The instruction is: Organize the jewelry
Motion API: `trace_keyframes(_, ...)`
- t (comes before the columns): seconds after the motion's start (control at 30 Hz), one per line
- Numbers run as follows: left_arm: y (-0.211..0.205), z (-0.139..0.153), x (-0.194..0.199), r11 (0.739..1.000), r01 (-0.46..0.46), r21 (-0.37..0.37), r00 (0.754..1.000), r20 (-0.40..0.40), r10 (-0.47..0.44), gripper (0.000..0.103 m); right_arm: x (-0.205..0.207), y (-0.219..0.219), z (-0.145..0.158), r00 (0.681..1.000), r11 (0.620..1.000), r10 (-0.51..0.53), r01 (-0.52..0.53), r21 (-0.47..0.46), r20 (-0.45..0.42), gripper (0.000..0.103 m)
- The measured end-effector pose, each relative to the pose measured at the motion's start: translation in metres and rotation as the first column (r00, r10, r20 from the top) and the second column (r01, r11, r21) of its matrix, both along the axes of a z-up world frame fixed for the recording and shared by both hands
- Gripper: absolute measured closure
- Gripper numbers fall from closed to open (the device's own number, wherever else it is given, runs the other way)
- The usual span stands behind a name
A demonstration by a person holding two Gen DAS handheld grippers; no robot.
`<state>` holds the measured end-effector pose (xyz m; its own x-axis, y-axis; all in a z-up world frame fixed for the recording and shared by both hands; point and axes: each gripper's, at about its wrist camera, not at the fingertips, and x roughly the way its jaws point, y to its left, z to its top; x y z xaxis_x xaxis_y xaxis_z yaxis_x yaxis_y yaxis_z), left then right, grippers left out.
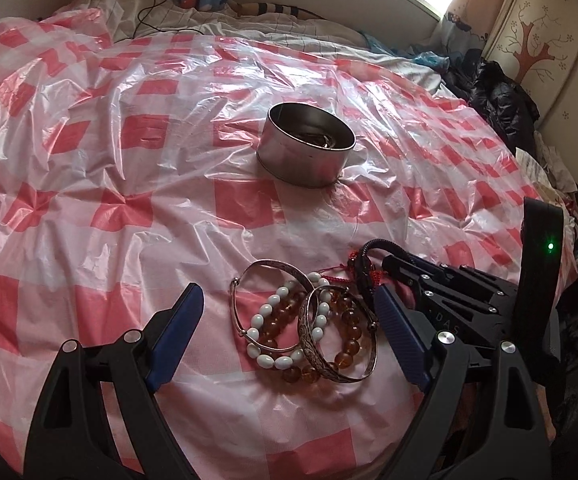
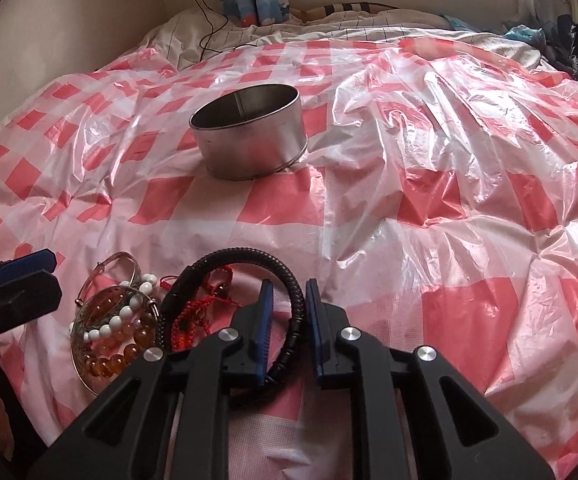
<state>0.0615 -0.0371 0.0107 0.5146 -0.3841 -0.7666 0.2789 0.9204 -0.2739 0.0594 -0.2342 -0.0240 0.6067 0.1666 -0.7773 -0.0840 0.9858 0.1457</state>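
Observation:
A pile of jewelry lies on the checked plastic sheet: two silver bangles (image 1: 335,336), a white bead bracelet (image 1: 273,320), an amber bead bracelet (image 1: 349,344) and red cord (image 2: 193,312). My left gripper (image 1: 289,312) is open, its blue pads either side of the pile. My right gripper (image 2: 288,300) is nearly closed around a black ribbed bracelet (image 2: 249,258), whose ring passes between the pads; it also shows in the left wrist view (image 1: 373,246). A round metal tin (image 1: 305,148) stands further back, with some jewelry inside.
The red and white plastic sheet (image 2: 449,200) covers a bed and is wrinkled. Bedding and a black cable (image 2: 205,20) lie at the far end. Dark clothes (image 1: 501,96) and a wardrobe (image 1: 549,40) are at the right.

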Motion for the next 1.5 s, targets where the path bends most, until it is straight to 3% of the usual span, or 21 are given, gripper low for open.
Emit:
trace_keyframes(0.17,-0.006,-0.008,0.000,1.000,0.014,0.021,1.000,-0.021,-0.013,0.020,-0.001,0.001,-0.002,1.000,1.000,0.004,-0.004,0.002,0.005,0.083)
trace_keyframes(0.33,-0.014,-0.014,-0.001,0.999,0.034,0.038,0.999,-0.038,-0.032,0.020,-0.004,0.010,-0.002,0.999,0.999,0.040,-0.040,-0.022,0.022,0.067)
trace_keyframes(0.47,-0.020,-0.019,-0.001,0.997,0.050,0.054,0.998,-0.045,-0.047,0.020,-0.003,0.005,-0.001,1.000,1.000,0.025,-0.025,0.016,0.013,0.069)
trace_keyframes(0.53,-0.019,-0.019,-0.002,0.998,0.051,0.048,0.998,-0.043,-0.049,0.020,-0.003,0.001,-0.001,1.000,1.000,0.006,-0.006,0.029,0.009,0.079)
trace_keyframes(0.57,-0.018,-0.019,-0.001,0.998,0.050,0.038,0.998,-0.042,-0.048,0.022,-0.002,-0.002,-0.001,1.000,0.999,-0.003,0.002,0.054,0.005,0.087)
trace_keyframes(0.63,-0.015,-0.019,0.000,0.999,0.044,0.022,0.998,-0.041,-0.044,0.033,-0.001,-0.012,0.000,1.000,0.991,-0.020,0.020,0.129,0.000,0.089)
trace_keyframes(0.8,-0.004,-0.021,0.005,0.997,0.041,-0.071,0.996,-0.081,-0.046,0.084,-0.003,-0.030,0.003,0.999,0.962,-0.053,0.051,0.267,0.000,0.090)
trace_keyframes(0.87,0.005,-0.021,0.008,0.988,0.035,-0.147,0.994,-0.098,-0.050,0.095,-0.003,-0.034,0.005,0.998,0.952,-0.059,0.056,0.301,0.004,0.090)
trace_keyframes(0.93,0.012,-0.021,0.009,0.980,0.024,-0.197,0.993,-0.108,-0.045,0.096,-0.005,-0.037,0.007,0.998,0.944,-0.064,0.059,0.325,0.007,0.090)
trace_keyframes(1.03,0.015,-0.017,0.008,0.979,0.019,-0.201,0.996,-0.087,-0.037,0.096,-0.006,-0.040,0.011,0.998,0.937,-0.068,0.058,0.344,0.015,0.090)
trace_keyframes(1.23,0.014,-0.019,0.010,0.991,0.015,-0.131,0.995,-0.092,-0.027,0.096,-0.007,-0.043,0.013,0.998,0.929,-0.067,0.055,0.366,0.021,0.090)
trace_keyframes(1.37,0.024,-0.008,0.009,0.982,0.006,-0.187,0.999,-0.048,-0.015,0.103,-0.009,-0.047,0.014,0.997,0.917,-0.074,0.058,0.394,0.025,0.090)
trace_keyframes(1.5,0.034,-0.003,0.012,0.978,-0.018,-0.206,0.999,-0.045,0.009,0.103,-0.010,-0.051,0.016,0.996,0.906,-0.079,0.060,0.419,0.027,0.090)
